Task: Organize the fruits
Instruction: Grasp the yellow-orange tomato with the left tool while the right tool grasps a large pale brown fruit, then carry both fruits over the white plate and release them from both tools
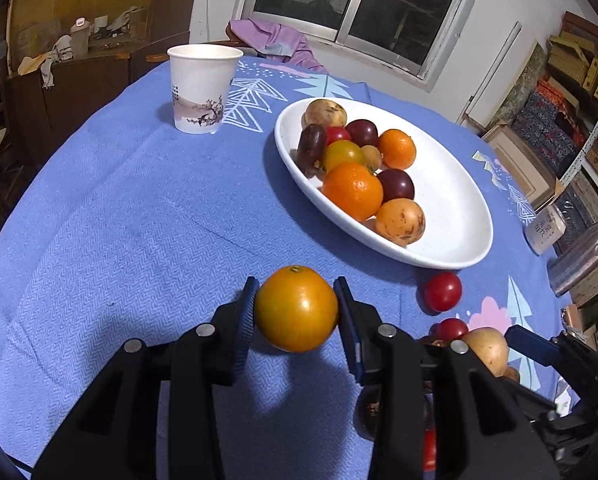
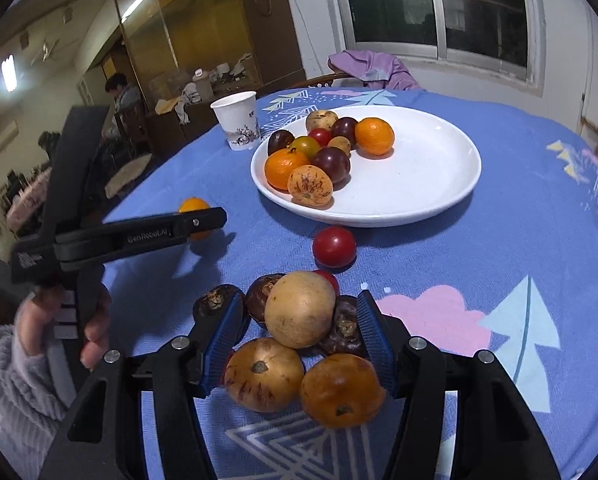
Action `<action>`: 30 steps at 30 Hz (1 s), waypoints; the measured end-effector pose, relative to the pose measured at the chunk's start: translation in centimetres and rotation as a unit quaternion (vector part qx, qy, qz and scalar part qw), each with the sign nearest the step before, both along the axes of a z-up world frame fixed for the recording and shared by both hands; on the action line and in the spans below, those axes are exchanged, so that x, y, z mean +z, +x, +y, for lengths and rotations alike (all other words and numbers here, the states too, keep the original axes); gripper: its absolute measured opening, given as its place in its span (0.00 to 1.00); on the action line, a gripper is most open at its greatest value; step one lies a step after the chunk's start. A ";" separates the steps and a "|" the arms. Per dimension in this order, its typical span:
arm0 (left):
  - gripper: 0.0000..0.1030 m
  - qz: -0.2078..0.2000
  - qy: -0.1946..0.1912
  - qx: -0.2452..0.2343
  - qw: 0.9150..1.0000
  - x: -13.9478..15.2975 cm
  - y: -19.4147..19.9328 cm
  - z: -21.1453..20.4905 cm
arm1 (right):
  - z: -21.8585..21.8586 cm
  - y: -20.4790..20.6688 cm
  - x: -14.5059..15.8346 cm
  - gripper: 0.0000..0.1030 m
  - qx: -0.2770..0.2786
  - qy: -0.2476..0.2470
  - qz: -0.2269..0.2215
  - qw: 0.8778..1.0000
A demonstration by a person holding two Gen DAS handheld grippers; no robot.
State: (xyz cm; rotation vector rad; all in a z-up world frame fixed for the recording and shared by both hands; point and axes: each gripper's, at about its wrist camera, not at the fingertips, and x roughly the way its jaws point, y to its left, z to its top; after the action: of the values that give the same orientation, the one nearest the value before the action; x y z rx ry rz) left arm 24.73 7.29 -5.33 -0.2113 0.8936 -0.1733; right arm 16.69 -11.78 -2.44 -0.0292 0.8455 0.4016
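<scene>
My left gripper (image 1: pixel 295 312) pinches an orange (image 1: pixel 296 309) above the worktop (image 1: pixel 139 220), short of the plate (image 1: pixel 439 184); round skin may slip. Right gripper (image 2: pixel 299 320), half-wide, straddles piled fruit (image 2: pixel 299 314), gripping none.

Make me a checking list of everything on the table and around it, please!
Surface: round table under a blue patterned cloth.
Job's things: white plate holding a heap of fruits on its left side; a red tomato and a pile of loose fruits lie on the cloth.
Clutter: paper cup standing beside the plate.
Grippers: left gripper shut on an orange fruit; right gripper open over the pile.
Cables: nothing seen.
Surroundings: window, purple cloth on a chair, stacked boxes.
</scene>
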 end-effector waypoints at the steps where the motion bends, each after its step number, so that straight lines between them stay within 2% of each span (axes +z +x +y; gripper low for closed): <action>1: 0.37 0.000 0.002 -0.001 1.000 0.0 0.0 -0.1 | 0.3 -0.2 -0.1 0.57 0.001 -0.019 -0.009 1.000; 5: 0.37 -0.003 0.007 -0.006 1.000 0.1 -0.1 -0.5 | 1.0 -0.3 -0.6 0.41 0.014 -0.051 -0.021 0.998; 11: 0.37 -0.002 0.004 -0.006 1.000 -0.1 -0.1 -0.4 | 1.4 -0.8 -0.8 0.38 0.022 -0.067 -0.036 0.997; 15: 0.37 -0.011 -0.001 -0.011 1.000 0.3 -0.3 -0.6 | -0.1 -0.6 0.1 0.38 0.014 -0.030 -0.031 0.999; 20: 0.37 -0.044 -0.007 -0.035 0.998 2.0 -1.7 -1.9 | -5.2 -1.1 3.9 0.38 -0.043 0.031 -0.069 0.996; 26: 0.37 -0.050 0.001 -0.075 0.996 4.7 -0.1 -7.4 | -9.5 1.8 7.3 0.38 -0.097 0.068 -0.079 0.990; 30: 0.37 -0.049 0.004 -0.100 0.994 5.1 2.1 -11.3 | -9.7 5.5 7.3 0.38 -0.112 0.081 -0.070 0.988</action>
State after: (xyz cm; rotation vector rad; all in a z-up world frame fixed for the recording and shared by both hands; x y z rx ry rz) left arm 26.81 -3.98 -0.26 -0.1043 0.8166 -0.3625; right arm 22.20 -21.45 4.88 0.1843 0.6671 0.2526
